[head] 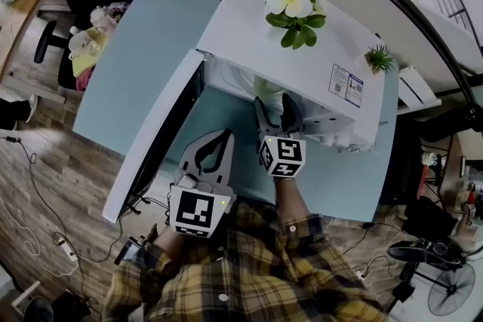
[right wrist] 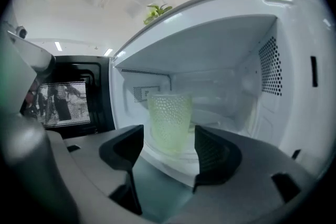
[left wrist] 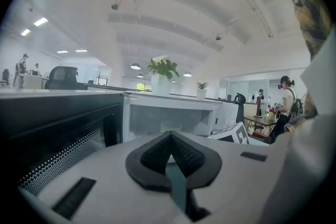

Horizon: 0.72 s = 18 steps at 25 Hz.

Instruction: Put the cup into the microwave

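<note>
Right gripper view: where is the green cup (right wrist: 169, 120)?
Reply: Upright inside the microwave (right wrist: 294, 86), between your right gripper's (right wrist: 169, 140) wide jaws, untouched. I think you back straight out, toward the near side. Left gripper (left wrist: 170, 152) is closed and empty.

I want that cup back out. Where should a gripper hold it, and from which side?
Take the cup across its mid wall, coming level through the open front of the microwave: it stands upright, nearly straight-sided, no handle showing, and the cavity walls block other sides.
</note>
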Available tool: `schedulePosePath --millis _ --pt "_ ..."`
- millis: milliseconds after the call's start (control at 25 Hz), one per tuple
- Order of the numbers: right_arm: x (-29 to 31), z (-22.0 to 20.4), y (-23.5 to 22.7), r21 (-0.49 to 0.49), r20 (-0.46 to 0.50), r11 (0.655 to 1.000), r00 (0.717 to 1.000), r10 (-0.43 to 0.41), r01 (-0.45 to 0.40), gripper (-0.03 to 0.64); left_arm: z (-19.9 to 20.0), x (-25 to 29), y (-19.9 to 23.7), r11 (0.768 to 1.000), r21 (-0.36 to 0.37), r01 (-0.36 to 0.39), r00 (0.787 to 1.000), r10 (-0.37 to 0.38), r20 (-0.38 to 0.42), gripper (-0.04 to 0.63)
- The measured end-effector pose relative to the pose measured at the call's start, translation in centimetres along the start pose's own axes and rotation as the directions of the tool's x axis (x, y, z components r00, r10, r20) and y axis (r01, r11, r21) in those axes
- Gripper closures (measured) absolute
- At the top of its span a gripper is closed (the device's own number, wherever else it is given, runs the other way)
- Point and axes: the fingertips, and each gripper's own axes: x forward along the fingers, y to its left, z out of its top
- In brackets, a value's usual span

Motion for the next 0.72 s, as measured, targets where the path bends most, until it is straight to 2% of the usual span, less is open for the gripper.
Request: schedulePosePath --millis 240,480,720 --pt "-2.4 1.1 0.4 0.014 0.024 1.000 1.000 0.018 -0.019 0.330 0.5 -0.8 -0.5 1.000 0.002 0.001 1.000 -0.001 0.020 0.604" --pt "-5.0 2.9 1.6 0.043 0.062 0.992 0.992 0.114 -0.117 0.331 1.0 -1.7 -1.0 1.000 0.022 0.007 1.000 -0.008 0.028 0.604" --pt "-8.5 4.6 2.4 0.036 0.077 0.986 0.984 0.158 -0.161 0.337 1.6 -2.7 -1.3 0.999 0.045 0.005 0.999 -0.007 0.045 0.604"
